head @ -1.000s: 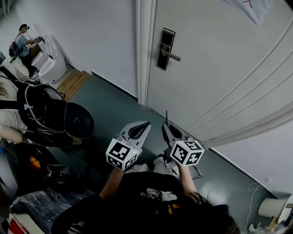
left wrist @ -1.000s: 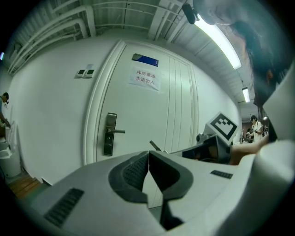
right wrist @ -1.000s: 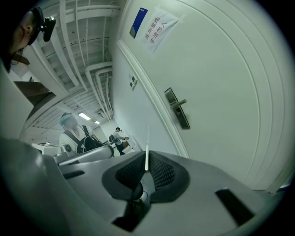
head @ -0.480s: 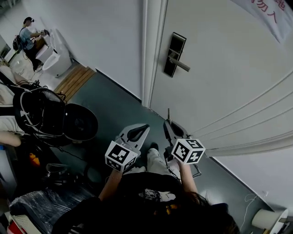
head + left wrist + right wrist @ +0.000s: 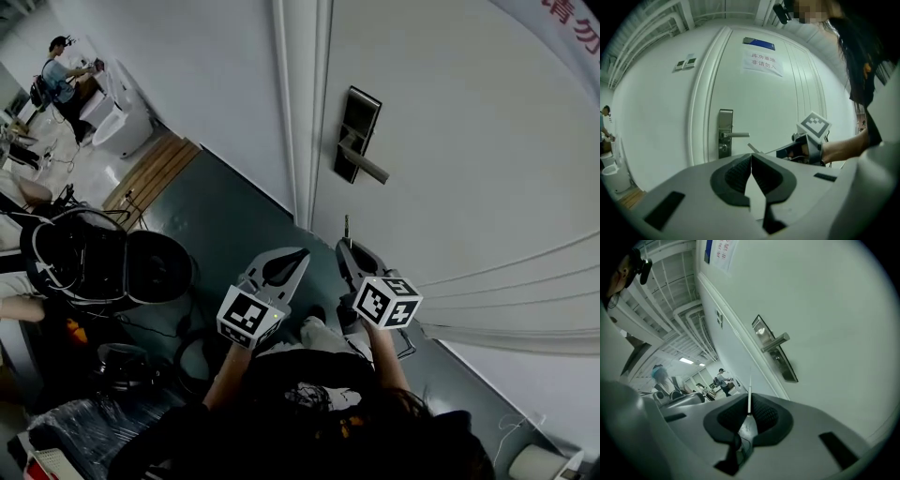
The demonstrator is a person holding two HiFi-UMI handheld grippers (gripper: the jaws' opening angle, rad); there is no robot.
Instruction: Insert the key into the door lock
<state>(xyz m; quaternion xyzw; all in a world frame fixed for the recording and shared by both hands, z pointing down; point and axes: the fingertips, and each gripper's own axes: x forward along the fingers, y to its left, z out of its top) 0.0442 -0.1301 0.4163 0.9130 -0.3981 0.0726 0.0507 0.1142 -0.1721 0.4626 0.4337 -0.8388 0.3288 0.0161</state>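
Note:
The dark metal lock plate (image 5: pixel 357 134) with its lever handle (image 5: pixel 367 169) is on the white door (image 5: pixel 469 141), above and ahead of both grippers. My right gripper (image 5: pixel 347 246) is shut on a thin key (image 5: pixel 346 225) whose blade sticks out toward the door, well below the lock. In the right gripper view the key (image 5: pixel 749 397) points up beside the lock plate (image 5: pixel 774 348), with a gap between them. My left gripper (image 5: pixel 291 258) is shut with nothing in it. Its own view shows the lock plate (image 5: pixel 725 132), the round keyhole (image 5: pixel 723 147) and the right gripper (image 5: pixel 806 145).
A black chair with a bag (image 5: pixel 112 262) stands at the left on the dark floor. A wooden strip (image 5: pixel 150 169) lies by the wall, with a person (image 5: pixel 56 75) and white fixtures beyond. A paper notice (image 5: pixel 762 62) hangs on the door. The door frame (image 5: pixel 300 112) runs left of the lock.
The lock plate has come lower and nearer in the head view. Both grippers keep almost the same place and stay shut, the key still pointing at the door.

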